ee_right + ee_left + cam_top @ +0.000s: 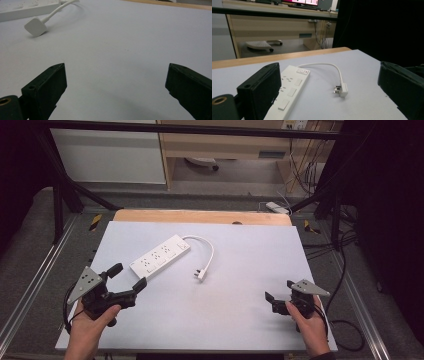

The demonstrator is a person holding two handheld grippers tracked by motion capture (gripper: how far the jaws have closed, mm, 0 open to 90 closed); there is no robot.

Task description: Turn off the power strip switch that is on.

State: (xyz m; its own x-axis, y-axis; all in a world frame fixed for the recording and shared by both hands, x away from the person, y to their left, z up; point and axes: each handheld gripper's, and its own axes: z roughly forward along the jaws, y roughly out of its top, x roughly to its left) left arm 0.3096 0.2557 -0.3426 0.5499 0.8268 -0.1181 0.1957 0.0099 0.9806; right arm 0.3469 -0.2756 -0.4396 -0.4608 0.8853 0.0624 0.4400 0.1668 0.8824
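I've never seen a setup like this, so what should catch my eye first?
A white power strip lies left of centre on the pale table, its short cable curling to a plug. The left gripper is open beside the strip's near end; the right gripper is open near the right edge.

A pale grey mat (pixel 250 285) covers the table, leaving a strip of bare wood (pixel 200 216) along its far edge. Black metal frame bars (pixel 190 129) cross overhead and slant down at both sides. Beyond stands a light wooden desk (pixel 225 145) with a white panel (pixel 107 155) to its left, cables (pixel 305 165) hanging at right. The floor (pixel 30 245) is dark grey carpet; the right side falls into darkness.
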